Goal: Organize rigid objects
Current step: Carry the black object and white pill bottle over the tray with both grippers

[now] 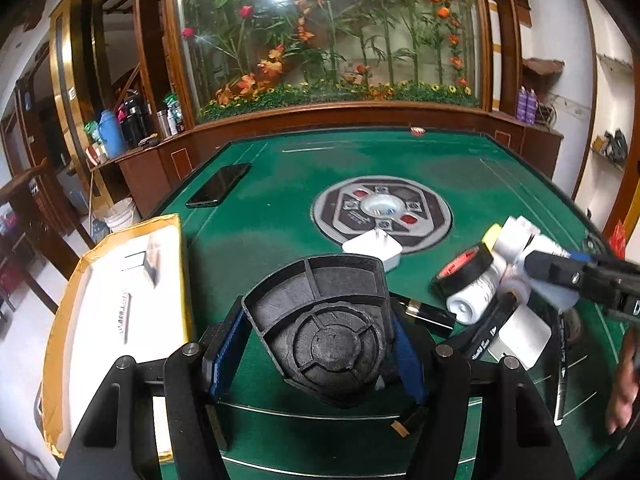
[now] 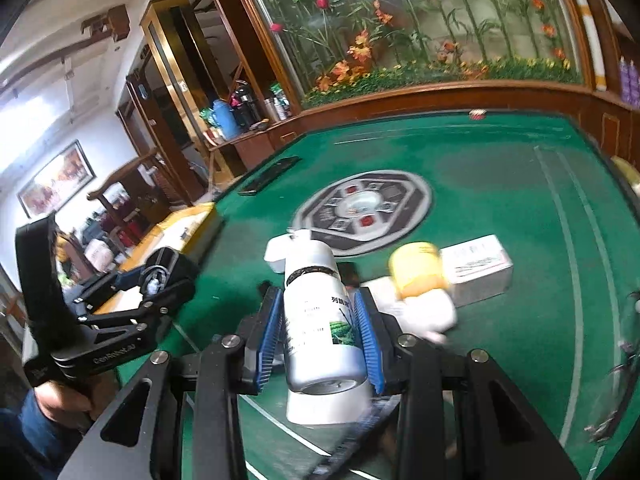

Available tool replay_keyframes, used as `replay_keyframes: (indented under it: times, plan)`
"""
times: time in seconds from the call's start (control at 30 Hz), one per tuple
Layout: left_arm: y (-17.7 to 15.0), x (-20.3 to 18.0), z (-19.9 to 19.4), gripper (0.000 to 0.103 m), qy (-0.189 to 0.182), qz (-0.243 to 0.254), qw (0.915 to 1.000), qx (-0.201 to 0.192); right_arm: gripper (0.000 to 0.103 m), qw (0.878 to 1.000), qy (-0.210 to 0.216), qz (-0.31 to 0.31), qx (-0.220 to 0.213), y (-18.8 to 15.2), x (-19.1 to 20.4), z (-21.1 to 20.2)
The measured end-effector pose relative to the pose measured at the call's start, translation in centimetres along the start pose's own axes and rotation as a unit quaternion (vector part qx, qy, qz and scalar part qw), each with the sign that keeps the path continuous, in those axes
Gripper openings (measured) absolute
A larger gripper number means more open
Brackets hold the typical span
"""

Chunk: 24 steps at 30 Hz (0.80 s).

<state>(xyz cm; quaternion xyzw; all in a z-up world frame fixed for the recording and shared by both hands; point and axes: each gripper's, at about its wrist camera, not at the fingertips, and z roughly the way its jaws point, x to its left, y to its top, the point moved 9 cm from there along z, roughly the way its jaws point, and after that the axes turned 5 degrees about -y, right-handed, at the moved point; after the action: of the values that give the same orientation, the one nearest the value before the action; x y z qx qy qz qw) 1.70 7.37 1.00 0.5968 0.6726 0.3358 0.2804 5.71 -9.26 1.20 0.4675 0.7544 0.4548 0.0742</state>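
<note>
My left gripper [image 1: 320, 344] is shut on a black plastic piece [image 1: 320, 304] with a round hub and a fan-shaped top, its blue pads [image 1: 224, 352] against both sides. The right wrist view shows that gripper [image 2: 160, 280] at the left, above a yellow-edged box. My right gripper [image 2: 320, 332] is shut on a white bottle [image 2: 316, 296] with a green picture on its label, held lengthwise over the green table [image 2: 500, 168]. In the left wrist view the right gripper [image 1: 536, 268] reaches in from the right, among blurred white items beside a black tape roll [image 1: 464, 272].
A white charger [image 1: 374, 250], a black tube [image 1: 428, 312] and a white card [image 1: 520, 336] lie near the table's round hub [image 1: 382, 212]. A yellow-capped bottle [image 2: 416, 270] and a white carton [image 2: 480, 268] lie right. A phone [image 1: 218, 186] sits far left by the yellow-edged box [image 1: 176, 280].
</note>
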Motion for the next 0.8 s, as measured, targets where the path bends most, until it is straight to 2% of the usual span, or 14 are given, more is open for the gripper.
replay_keyframes:
  times: [0.23, 0.47, 0.67, 0.8]
  plan:
    - [0.9, 4.8, -2.0, 0.07, -0.012, -0.065, 0.9978, -0.004, 0.036, 0.999, 0.036, -0.012, 0.019, 1.5, 5.1, 1.5]
    - [0.7, 13.3, -3.6, 0.07, 0.022, -0.137, 0.9903, 0.0, 0.036, 0.994, 0.075, -0.038, 0.07, 2.6, 12.3, 4.5]
    - [-0.7, 20.3, -2.5, 0.07, 0.058, -0.169, 0.9829, 0.042, 0.036, 0.986, 0.101, -0.061, 0.114, 1.8, 18.8, 7.9]
    - [-1.6, 23.8, 0.3, 0.07, 0.05, -0.202, 0.9747, 0.082, 0.036, 0.983, 0.09, -0.095, 0.128, 1.1, 22.3, 10.3]
